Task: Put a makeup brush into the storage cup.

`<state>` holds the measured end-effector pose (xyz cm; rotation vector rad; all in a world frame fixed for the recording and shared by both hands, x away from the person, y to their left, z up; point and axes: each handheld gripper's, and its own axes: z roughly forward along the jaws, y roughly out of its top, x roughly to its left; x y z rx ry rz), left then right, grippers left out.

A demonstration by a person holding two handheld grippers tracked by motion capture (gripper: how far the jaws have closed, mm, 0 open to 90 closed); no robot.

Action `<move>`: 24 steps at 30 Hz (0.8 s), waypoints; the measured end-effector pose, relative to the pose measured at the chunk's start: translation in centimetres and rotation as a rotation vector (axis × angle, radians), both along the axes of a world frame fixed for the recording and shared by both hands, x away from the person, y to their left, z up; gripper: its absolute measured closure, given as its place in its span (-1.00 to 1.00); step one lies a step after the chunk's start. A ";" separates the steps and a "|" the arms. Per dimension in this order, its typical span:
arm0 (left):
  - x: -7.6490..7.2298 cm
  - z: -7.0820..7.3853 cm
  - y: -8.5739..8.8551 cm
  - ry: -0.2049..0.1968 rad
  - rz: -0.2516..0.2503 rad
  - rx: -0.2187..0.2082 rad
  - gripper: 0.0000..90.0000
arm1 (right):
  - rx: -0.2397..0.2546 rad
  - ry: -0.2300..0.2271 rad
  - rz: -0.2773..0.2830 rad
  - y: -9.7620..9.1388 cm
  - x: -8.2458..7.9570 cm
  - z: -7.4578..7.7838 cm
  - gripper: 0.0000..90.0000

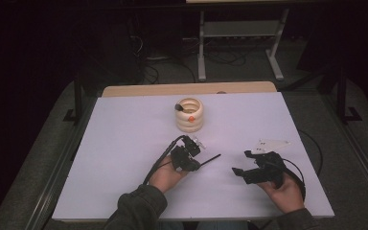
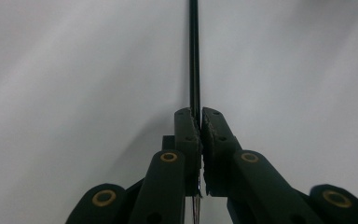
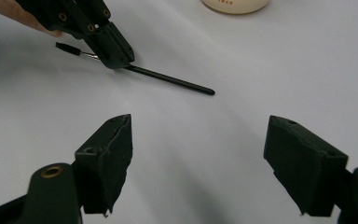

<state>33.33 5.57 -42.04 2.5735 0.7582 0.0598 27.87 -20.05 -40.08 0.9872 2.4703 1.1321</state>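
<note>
My left gripper is shut on a thin black brush near its bristle end, low over the white table. In the left gripper view the jaws pinch the brush's long handle, which runs straight ahead. The right gripper view shows that gripper with the handle sticking out right and the bristles behind. My right gripper stands open to the right of the brush, and nothing lies between its wide-apart jaws.
A cream ribbed holder stands at the table's middle back with another dark brush inside; its base is at the top edge of the right gripper view. Cables trail from both grippers. A wooden strip borders the far edge.
</note>
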 end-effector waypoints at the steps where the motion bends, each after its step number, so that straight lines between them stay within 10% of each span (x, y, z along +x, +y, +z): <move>1: 0.1 -0.2 -0.1 0.007 0.001 0.005 0.91 | 0.001 -0.002 0.001 0.0 0.0 0.0 -0.49; 14: 0.8 0.1 -1.9 0.059 -0.014 0.153 0.89 | 0.006 0.004 0.005 0.3 0.0 -0.1 -0.49; 24: 0.8 0.3 -1.1 0.025 -0.047 0.106 0.91 | 0.012 0.003 -0.003 0.0 0.1 -0.1 -0.49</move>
